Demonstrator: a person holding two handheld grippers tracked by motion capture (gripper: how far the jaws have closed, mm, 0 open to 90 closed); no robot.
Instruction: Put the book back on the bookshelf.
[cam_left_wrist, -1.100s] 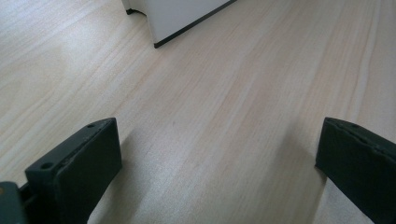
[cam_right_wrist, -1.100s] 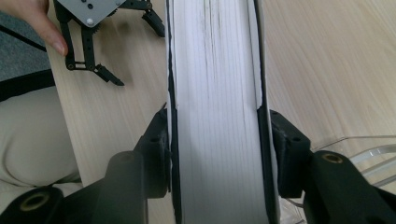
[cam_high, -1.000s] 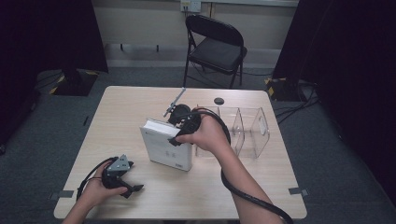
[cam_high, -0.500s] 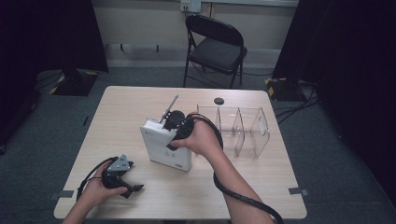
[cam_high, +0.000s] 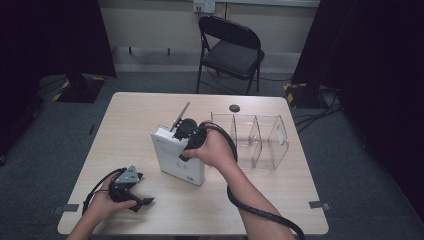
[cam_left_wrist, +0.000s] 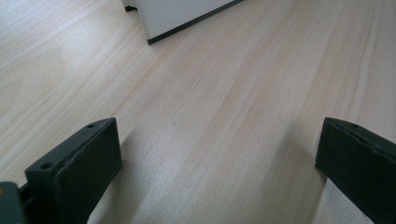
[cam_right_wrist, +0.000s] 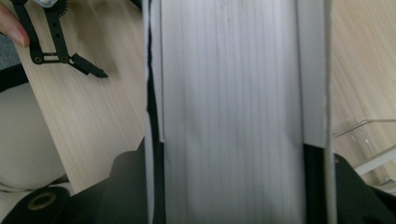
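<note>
Clamping white box (cam_high: 177, 157) top edge, right gripper (cam_high: 187, 132) fingers just closing, left gripper (cam_high: 131, 192) fingers wide over bare table (cam_high: 300, 200).

On the table (cam_high: 140, 125): 1 white book (cam_high: 176, 155), 1 clear organizer (cam_high: 260, 140) with 3 compartments, 1 small black disc (cam_high: 234, 108). 2 grippers: left (cam_high: 142, 201), right (cam_high: 172, 137). Behind the table, 1 folding chair (cam_high: 231, 52).
</note>
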